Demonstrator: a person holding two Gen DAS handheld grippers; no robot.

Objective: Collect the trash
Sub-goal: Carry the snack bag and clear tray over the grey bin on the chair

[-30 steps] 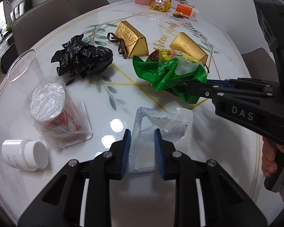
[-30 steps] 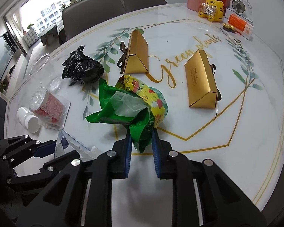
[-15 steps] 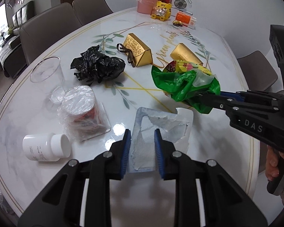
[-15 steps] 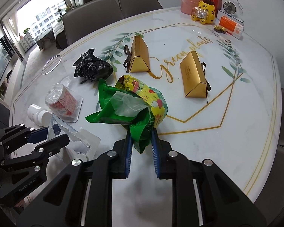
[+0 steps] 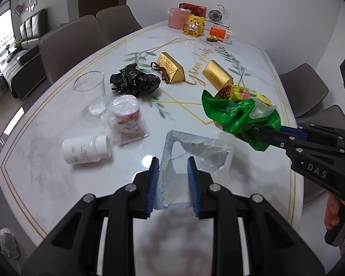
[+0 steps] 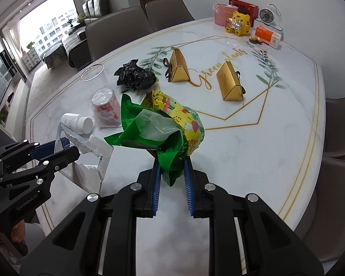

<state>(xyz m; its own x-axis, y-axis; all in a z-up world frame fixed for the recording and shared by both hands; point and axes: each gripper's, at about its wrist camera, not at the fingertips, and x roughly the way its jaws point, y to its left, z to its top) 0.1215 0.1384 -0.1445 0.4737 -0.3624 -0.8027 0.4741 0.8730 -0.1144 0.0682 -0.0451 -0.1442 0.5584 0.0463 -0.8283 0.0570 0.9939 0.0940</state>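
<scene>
My left gripper (image 5: 172, 164) is shut on a torn clear plastic package (image 5: 190, 151) and holds it above the white marble table (image 5: 46, 172); it also shows in the right wrist view (image 6: 85, 158). My right gripper (image 6: 171, 163) is shut on a green plastic bag (image 6: 163, 135) wrapped around a yellow patterned wrapper (image 6: 183, 119), lifted off the table. The bag also shows at the right of the left wrist view (image 5: 241, 115). A crumpled black bag (image 5: 135, 81), a wrapped red-and-white cup (image 5: 126, 117) and a white pill bottle (image 5: 86, 149) lie on the table.
A clear glass (image 5: 90, 94) stands by the black bag. Two gold gift boxes (image 5: 171, 67) (image 5: 218, 74) lie mid-table. A pink tub (image 5: 178, 18), yellow tiger toy (image 5: 194, 25), small fan and orange box (image 5: 220, 34) sit at the far end. Grey chairs (image 5: 64, 48) surround the table.
Both grippers have risen and pulled back from the table, each carrying its load. The green bag and the clear package are now higher above the tabletop.
</scene>
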